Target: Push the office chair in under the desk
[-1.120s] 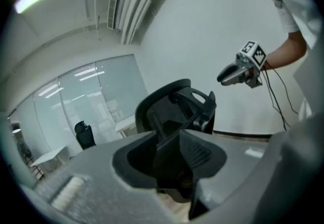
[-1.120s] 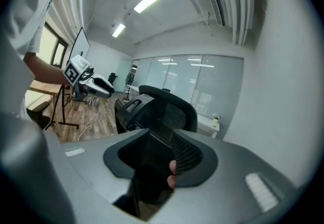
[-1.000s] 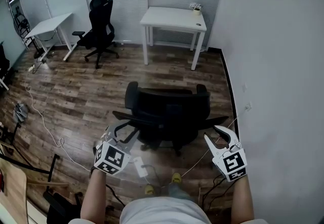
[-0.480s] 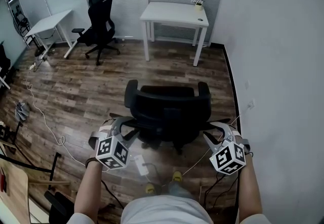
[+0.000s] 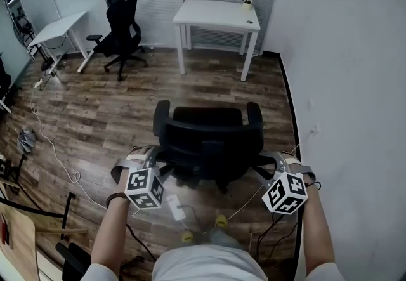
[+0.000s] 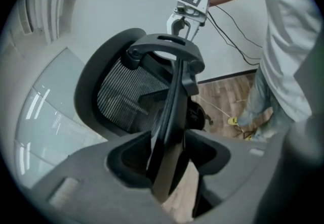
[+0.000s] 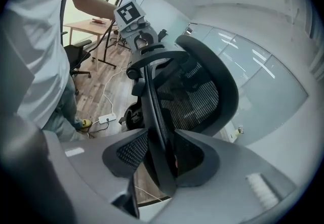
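The black office chair (image 5: 209, 140) stands on the wood floor with its back to me. The white desk (image 5: 216, 14) is further off by the far wall, with open floor between them. My left gripper (image 5: 151, 158) is at the left end of the black bar across the chair's back, and my right gripper (image 5: 280, 159) is at its right end. In the left gripper view the bar (image 6: 169, 117) runs between the jaws of the left gripper (image 6: 167, 139), which are opening. In the right gripper view the bar (image 7: 154, 117) lies between the opening jaws of the right gripper (image 7: 162, 142).
A second black chair (image 5: 120, 23) and another white desk (image 5: 60, 26) stand at the back left. A grey wall (image 5: 349, 83) runs close along the right. A power strip (image 5: 174, 208) and cables lie on the floor by my feet. A wooden table corner (image 5: 16, 235) is at the lower left.
Both grippers have moved forward from behind the chair, and each now has its jaws around an end of the chair's back bar. The chair has stayed where it was.
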`<state>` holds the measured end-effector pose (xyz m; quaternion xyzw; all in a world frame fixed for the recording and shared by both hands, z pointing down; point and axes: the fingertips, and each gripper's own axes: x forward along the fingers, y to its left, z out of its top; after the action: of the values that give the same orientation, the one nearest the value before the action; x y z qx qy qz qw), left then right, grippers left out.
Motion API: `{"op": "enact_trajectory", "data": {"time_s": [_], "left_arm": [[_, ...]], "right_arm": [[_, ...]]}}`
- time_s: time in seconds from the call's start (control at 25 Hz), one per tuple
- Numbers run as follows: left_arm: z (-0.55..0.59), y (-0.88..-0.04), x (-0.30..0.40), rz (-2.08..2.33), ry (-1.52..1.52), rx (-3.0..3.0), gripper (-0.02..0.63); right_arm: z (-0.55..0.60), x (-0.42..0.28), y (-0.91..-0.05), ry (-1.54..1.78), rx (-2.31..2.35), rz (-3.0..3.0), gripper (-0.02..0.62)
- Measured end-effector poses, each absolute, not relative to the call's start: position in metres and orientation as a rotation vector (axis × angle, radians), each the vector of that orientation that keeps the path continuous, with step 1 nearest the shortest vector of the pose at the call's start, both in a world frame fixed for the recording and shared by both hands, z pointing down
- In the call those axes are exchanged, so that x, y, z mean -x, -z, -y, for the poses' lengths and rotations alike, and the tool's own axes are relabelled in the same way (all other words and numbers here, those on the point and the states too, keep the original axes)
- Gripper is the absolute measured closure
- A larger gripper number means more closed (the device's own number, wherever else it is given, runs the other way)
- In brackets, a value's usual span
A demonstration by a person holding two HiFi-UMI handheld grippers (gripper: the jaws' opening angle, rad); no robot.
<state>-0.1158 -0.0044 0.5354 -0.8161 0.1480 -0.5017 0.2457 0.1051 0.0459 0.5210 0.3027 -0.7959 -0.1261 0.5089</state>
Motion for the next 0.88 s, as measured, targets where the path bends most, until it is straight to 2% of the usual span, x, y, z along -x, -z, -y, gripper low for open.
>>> {"op": "enact_trajectory", "data": {"time_s": [0.88], "left_arm": [[0.017, -0.538, 0.119, -0.327, 1.354, 2.161, 0.419]], "right_arm": [[-0.028, -0.096, -0.540, 0.314, -0.756, 1.779, 0.417]]}}
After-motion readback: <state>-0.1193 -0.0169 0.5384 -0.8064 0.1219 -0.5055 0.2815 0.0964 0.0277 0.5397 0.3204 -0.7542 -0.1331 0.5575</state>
